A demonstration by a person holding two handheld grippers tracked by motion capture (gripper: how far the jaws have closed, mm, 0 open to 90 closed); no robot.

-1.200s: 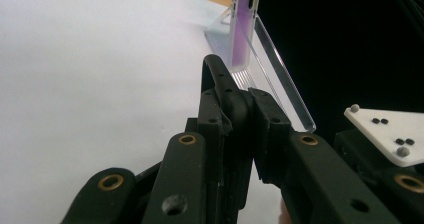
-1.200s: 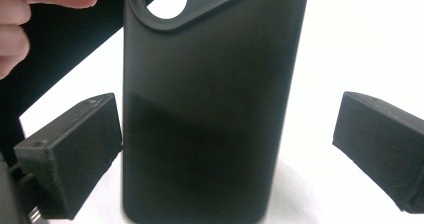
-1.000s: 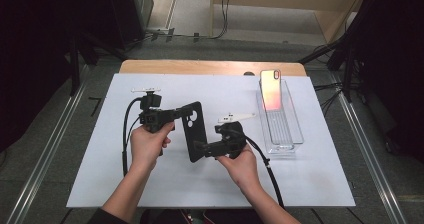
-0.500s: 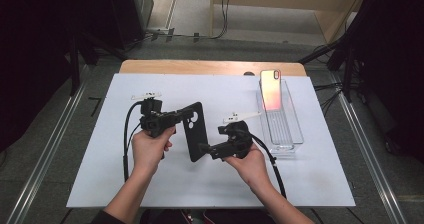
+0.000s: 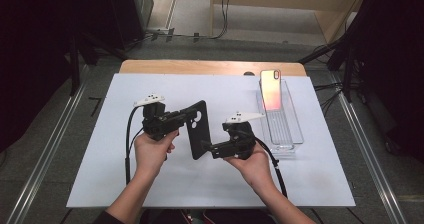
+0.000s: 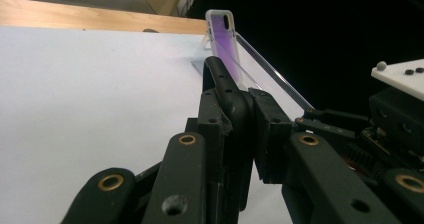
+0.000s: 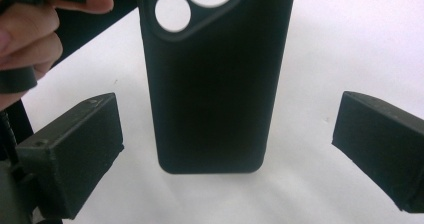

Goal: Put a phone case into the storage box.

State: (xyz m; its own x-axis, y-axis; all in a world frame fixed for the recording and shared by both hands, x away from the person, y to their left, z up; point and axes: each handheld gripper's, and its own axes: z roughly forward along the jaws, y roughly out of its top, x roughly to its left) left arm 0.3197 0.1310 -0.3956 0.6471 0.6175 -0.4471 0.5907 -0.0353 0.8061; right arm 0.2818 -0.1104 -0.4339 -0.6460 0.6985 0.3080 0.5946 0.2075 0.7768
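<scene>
High view, left gripper pinching black case above the table, right gripper at its lower end, left gripper view, fingers clamped on case edge, right gripper view, fingers spread wide, case between them, untouched

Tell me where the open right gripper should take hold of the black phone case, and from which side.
Grip the black phone case at its free lower end, across its width, coming straight along the right gripper view. The left gripper is shut on the end with the camera cutout, and the plain lower end already lies between the open jaws.
</scene>
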